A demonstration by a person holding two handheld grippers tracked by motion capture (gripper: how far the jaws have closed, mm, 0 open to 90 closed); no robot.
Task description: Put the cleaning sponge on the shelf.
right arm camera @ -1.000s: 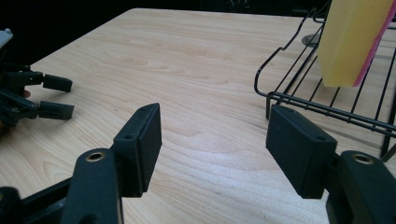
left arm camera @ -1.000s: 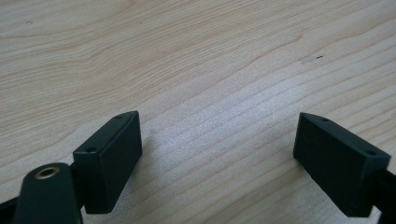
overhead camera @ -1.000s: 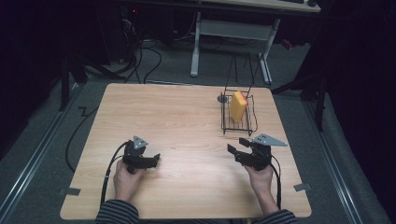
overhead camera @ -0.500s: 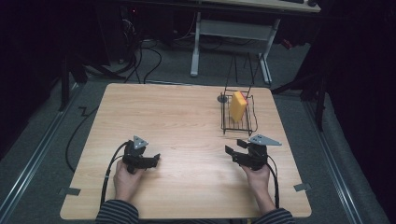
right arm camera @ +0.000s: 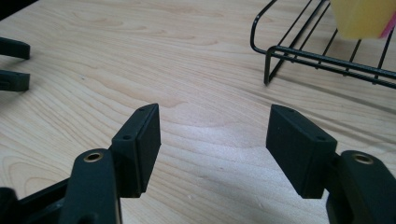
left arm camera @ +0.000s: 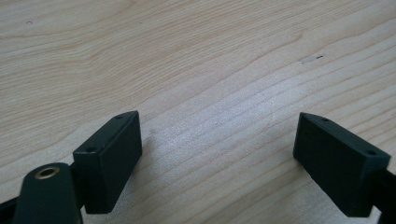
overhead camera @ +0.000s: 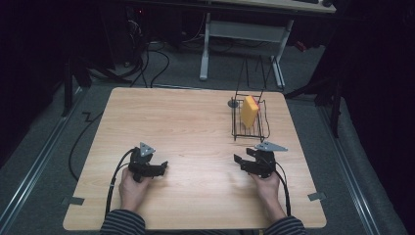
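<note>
While the pale wooden table (overhead camera: 195,122) is spreading across the middle of the high view, a black wire rack (overhead camera: 248,128) is standing near its far right edge. Inside that rack a yellow sponge (overhead camera: 249,111) is leaning upright on its edge, showing a thin pink face in the right gripper view. Down at the near side, the person's two hands are resting on the tabletop, well apart from each other. The left gripper (overhead camera: 157,168) is lying low on the wood with its jaws spread wide over bare grain, gripping nothing. The right gripper (overhead camera: 241,161) is sitting just in front of the rack, its jaws likewise gaping wide and empty, with the rack's near corner and the sponge rising beyond them.
</note>
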